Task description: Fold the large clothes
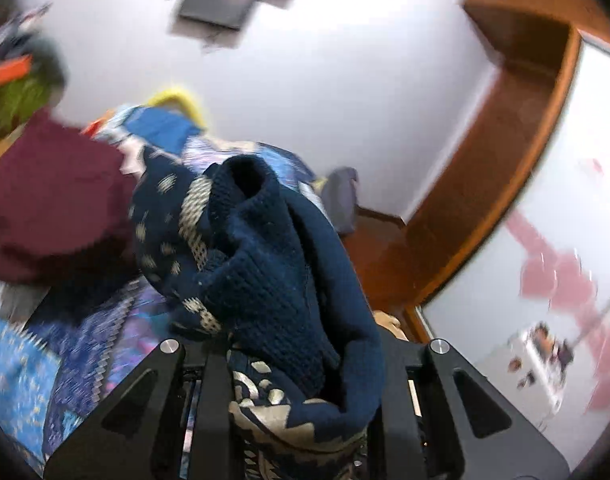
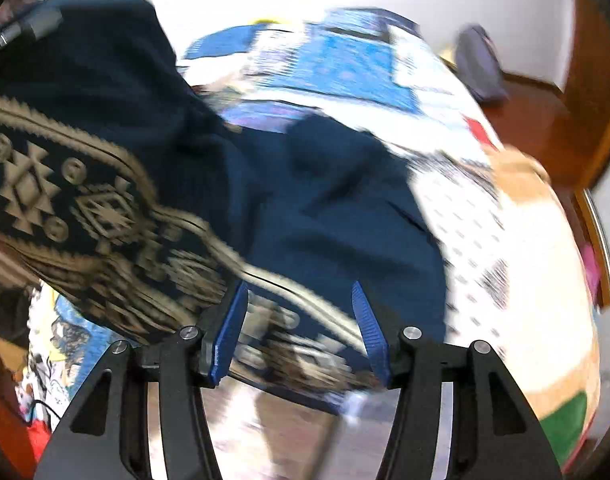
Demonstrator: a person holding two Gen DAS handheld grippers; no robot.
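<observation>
The left tool (image 1: 301,412) is clamped on a bunched fold of the navy patterned sweater (image 1: 265,248), which is lifted above the bed (image 1: 21,360). The right tool (image 2: 301,320) stands partly open, its blue fingers (image 2: 231,332) astride the sweater's hem; the blur leaves it uncertain whether they touch the fabric. A maroon garment (image 1: 53,196) lies beyond, near the white wall (image 1: 345,80).

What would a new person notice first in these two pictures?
First, the dark blue sweater with its beige pattern: it bunches up out of the left gripper, shut on it, and fills the centre. In the right wrist view it drapes over a patterned bedcover, with the right gripper open before its hem.
</observation>
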